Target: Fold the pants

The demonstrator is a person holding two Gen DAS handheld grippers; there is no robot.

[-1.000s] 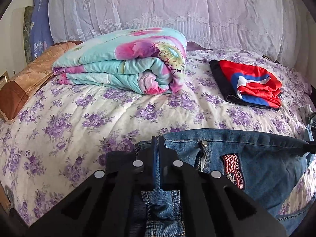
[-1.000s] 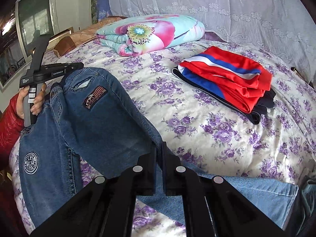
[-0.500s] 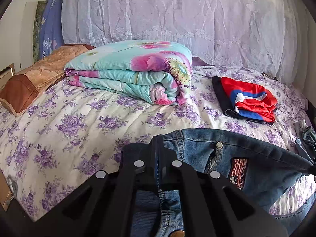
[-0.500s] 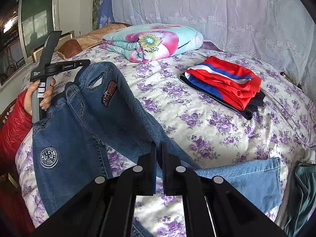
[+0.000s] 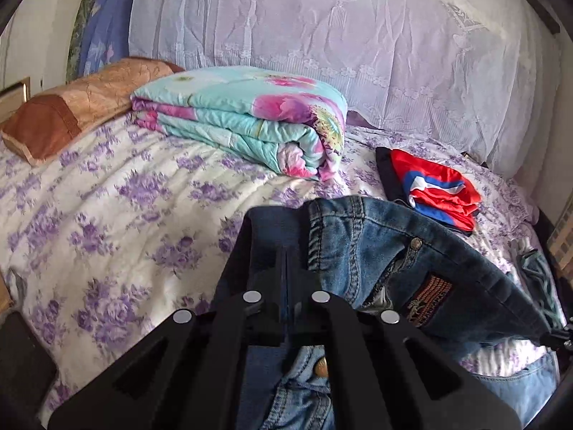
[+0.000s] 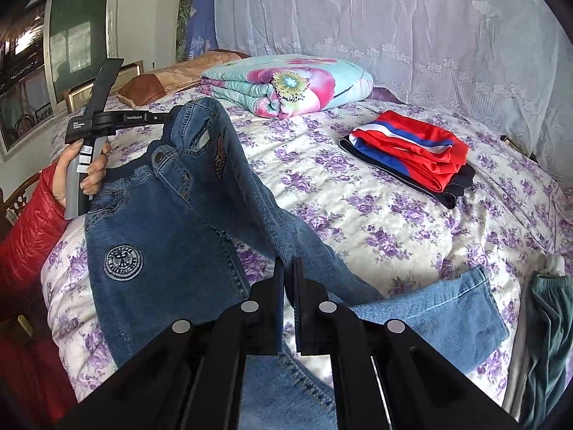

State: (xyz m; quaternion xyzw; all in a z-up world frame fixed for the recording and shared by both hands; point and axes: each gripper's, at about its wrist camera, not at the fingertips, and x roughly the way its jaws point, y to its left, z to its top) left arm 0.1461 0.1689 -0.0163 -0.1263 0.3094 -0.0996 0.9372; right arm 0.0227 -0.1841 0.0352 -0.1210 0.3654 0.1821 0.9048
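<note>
The jeans [image 6: 172, 222] hang stretched above the near edge of the bed [image 6: 412, 222], waistband up at 10 o'clock in the right wrist view, one leg running down to 6 o'clock and a paler cuff lying flat on the floral cover at 4 o'clock. The middle of the bed, from 12 to 2 o'clock, is bare cover between the jeans and the folded red, white and blue garment [image 6: 412, 150]. A folded floral quilt [image 6: 286, 86] sits farther back at 12 o'clock, beside a brown pillow [image 6: 161, 82], with a lace curtain [image 6: 394, 18] behind. A green garment [image 6: 548, 322] lies at the bed's right edge, at 4 o'clock.

The left gripper [image 6: 168, 118] is held level at 10 o'clock, the hand [image 6: 89, 168] wrapped round its handle, red sleeve below; its fingers are narrow, pinching the waistband [image 5: 333, 229]. The right gripper [image 6: 288, 268] points forward from 6 o'clock, fingers narrow, clamping the denim leg where it passes between them.
</note>
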